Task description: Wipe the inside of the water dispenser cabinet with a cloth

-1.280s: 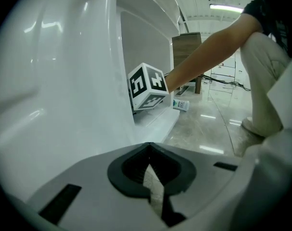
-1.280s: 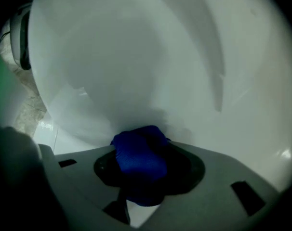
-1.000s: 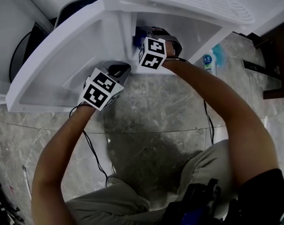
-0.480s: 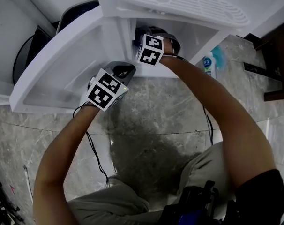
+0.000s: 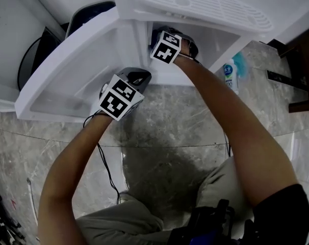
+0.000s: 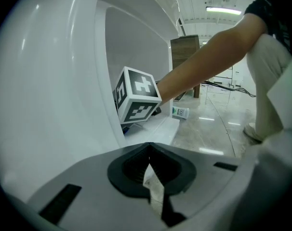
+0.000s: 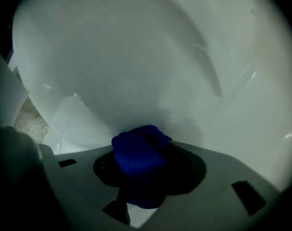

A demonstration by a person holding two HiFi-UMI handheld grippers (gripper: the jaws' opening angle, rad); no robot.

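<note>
The white water dispenser cabinet [image 5: 215, 40] stands with its door [image 5: 68, 80] swung open to the left. My right gripper [image 7: 141, 165] is shut on a folded blue cloth [image 7: 136, 155], which is held against the cabinet's white inner wall [image 7: 151, 81]. In the head view only its marker cube [image 5: 166, 47] shows at the cabinet opening; the jaws and the cloth are hidden inside. My left gripper [image 5: 138, 77] hangs shut just below the opening, beside the door's hinge edge, with nothing seen in it. The left gripper view shows its shut tips [image 6: 148, 166] and the right cube [image 6: 136, 101].
A small bottle with a blue label [image 5: 229, 74] lies on the marble floor at the cabinet's right, also visible as the bottle [image 6: 180, 112]. Dark wooden furniture [image 5: 302, 80] stands at the far right. A thin black cable [image 5: 106, 167] trails over the floor. The slotted drip tray [image 5: 205, 4] tops the cabinet.
The right gripper has gone a little deeper into the cabinet and rolled, its cube face now turned. The left gripper has stayed by the door edge.
</note>
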